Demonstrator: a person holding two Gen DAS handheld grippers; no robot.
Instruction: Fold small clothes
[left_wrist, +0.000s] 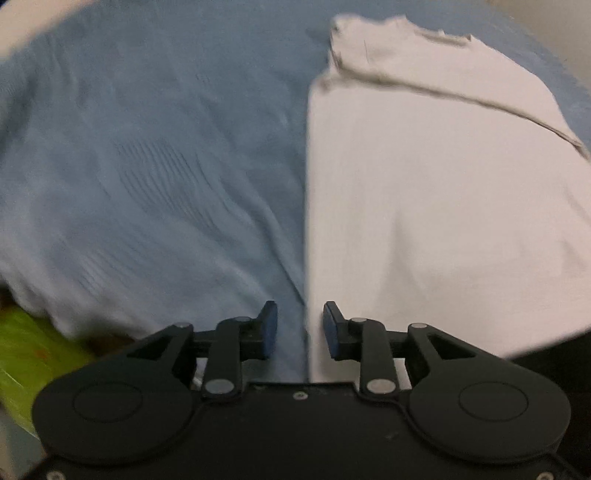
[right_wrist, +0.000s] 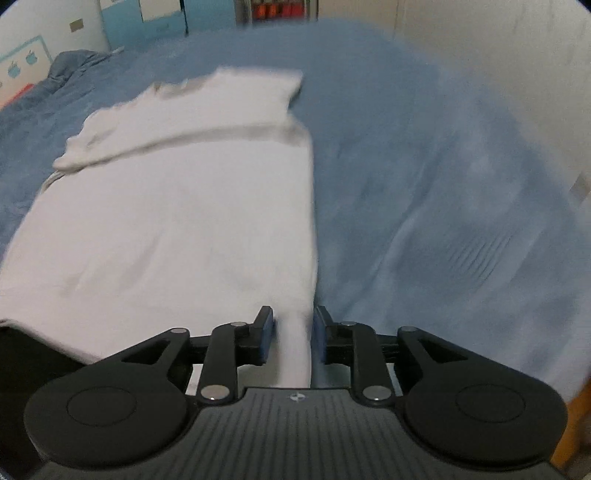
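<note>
Left wrist view, spread left hand-held gripper (left_wrist: 300, 328) astride white garment (left_wrist: 424, 206) edge, right hand-held gripper (right_wrist: 293, 334) apparently parted likewise, wall posters (right_wrist: 22, 64)

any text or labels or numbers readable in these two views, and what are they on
No readable text in either view.
White garment: no print or tag showing.
Blue bed cover: plain, only a ribbed pattern.
Wall panels in the right wrist view: apple-like pictures, no letters legible.
Boxes at the back: too blurred to read.
Green object in the left wrist view: blurred, nothing legible.
</note>
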